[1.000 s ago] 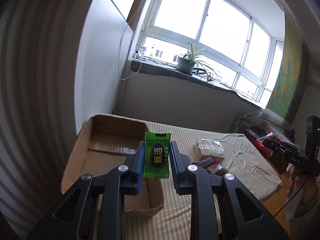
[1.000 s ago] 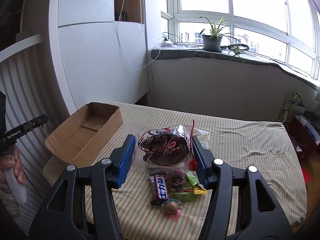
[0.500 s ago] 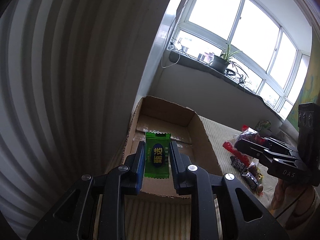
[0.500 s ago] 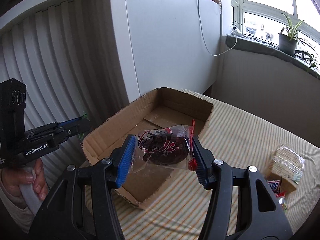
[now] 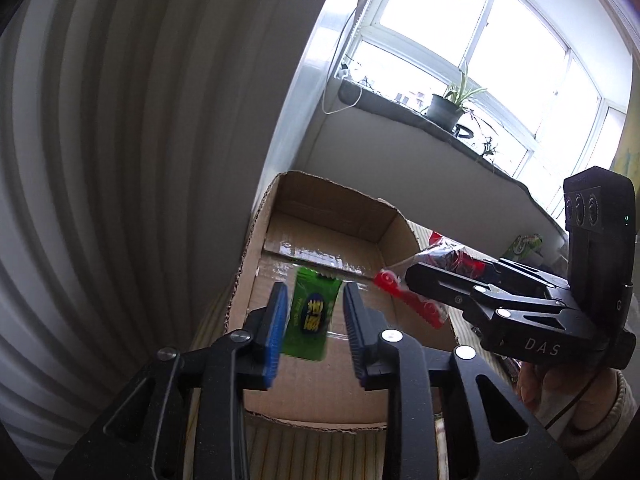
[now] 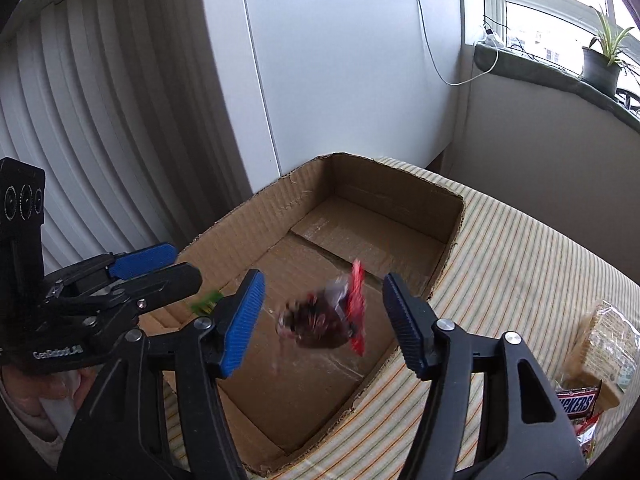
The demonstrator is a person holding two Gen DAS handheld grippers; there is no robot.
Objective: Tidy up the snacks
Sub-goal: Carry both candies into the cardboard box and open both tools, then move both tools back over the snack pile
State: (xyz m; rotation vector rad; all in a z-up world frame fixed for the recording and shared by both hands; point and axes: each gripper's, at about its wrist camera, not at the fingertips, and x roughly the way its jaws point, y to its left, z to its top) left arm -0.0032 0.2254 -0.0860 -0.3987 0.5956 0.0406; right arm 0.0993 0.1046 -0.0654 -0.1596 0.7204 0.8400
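Your green candy packet (image 5: 313, 314), printed with a blue and yellow label, hangs tilted and blurred between your left tool's parted pads, over the open cardboard box (image 6: 404, 196). Your clear, red-edged bag of dark snacks (image 6: 324, 322) is blurred between your right tool's spread pads, above the box floor.

Both wrist cams sit close above the cardboard box (image 5: 320, 248) (image 6: 360, 216), looking down toward 12 o'clock; each sees it.
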